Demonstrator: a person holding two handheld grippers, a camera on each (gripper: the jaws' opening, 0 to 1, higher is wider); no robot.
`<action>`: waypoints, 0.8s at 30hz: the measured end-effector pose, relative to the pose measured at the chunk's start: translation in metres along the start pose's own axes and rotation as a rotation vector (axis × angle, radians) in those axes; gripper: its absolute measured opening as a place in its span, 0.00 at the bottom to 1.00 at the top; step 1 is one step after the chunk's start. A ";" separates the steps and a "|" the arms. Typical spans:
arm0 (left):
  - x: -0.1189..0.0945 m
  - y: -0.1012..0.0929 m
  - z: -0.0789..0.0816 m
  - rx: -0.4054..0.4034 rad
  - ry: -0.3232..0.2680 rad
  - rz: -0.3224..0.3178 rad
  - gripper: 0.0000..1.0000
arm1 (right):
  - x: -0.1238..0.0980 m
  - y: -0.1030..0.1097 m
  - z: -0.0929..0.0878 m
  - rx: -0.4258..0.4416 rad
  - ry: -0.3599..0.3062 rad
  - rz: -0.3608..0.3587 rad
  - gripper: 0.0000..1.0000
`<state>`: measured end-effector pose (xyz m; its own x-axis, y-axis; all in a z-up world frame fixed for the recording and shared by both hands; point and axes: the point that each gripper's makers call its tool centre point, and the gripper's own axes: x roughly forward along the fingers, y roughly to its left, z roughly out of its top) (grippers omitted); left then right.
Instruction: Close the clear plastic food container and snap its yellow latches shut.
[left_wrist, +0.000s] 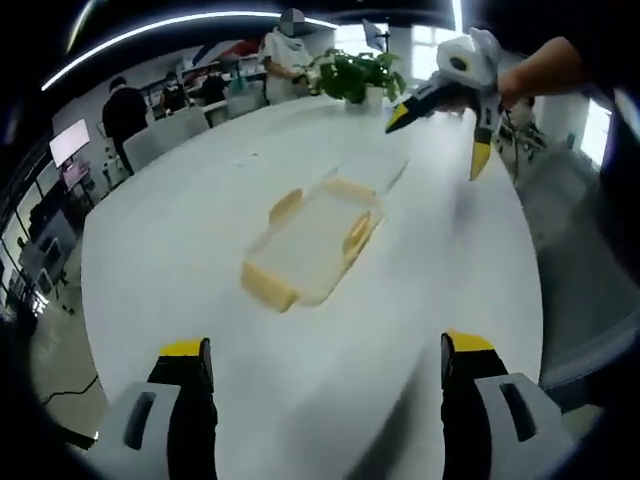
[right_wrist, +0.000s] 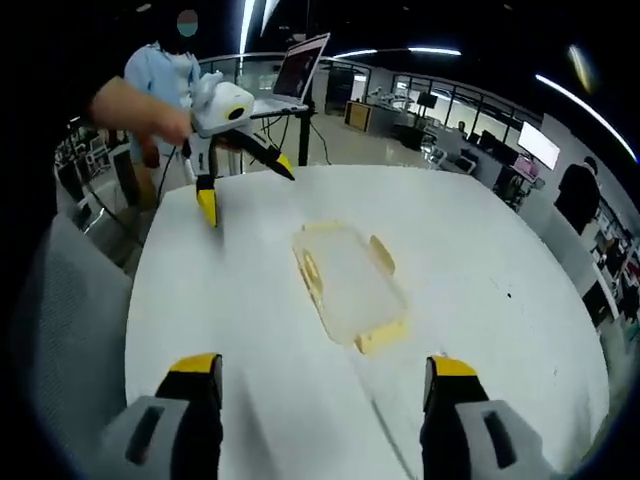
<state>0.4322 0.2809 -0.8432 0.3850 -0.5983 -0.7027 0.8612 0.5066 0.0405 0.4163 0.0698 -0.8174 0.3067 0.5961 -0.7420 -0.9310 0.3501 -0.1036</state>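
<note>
Left gripper view, container (left_wrist: 312, 243) beyond open left hand-held gripper (left_wrist: 325, 372)

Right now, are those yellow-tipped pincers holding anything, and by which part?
Nothing is held. The left gripper and the right gripper both stand open above the white table, apart from the clear container with its yellow latches.

Bare white table (left_wrist: 200, 250) rings the container (left_wrist: 312, 240); plant (left_wrist: 358, 75) seemingly well beyond.
</note>
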 end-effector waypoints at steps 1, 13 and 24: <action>0.002 0.001 0.001 0.005 0.001 -0.004 0.95 | 0.002 -0.001 0.000 -0.010 0.003 0.006 0.82; 0.017 0.012 -0.003 0.148 0.068 -0.099 0.91 | 0.024 -0.013 0.006 -0.116 0.045 0.049 0.77; 0.031 0.023 -0.001 0.263 0.118 -0.165 0.88 | 0.042 -0.032 0.006 -0.185 0.096 0.094 0.77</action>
<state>0.4639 0.2747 -0.8650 0.2052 -0.5755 -0.7916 0.9708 0.2222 0.0901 0.4603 0.0880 -0.8414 0.2052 0.5455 -0.8126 -0.9777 0.1529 -0.1442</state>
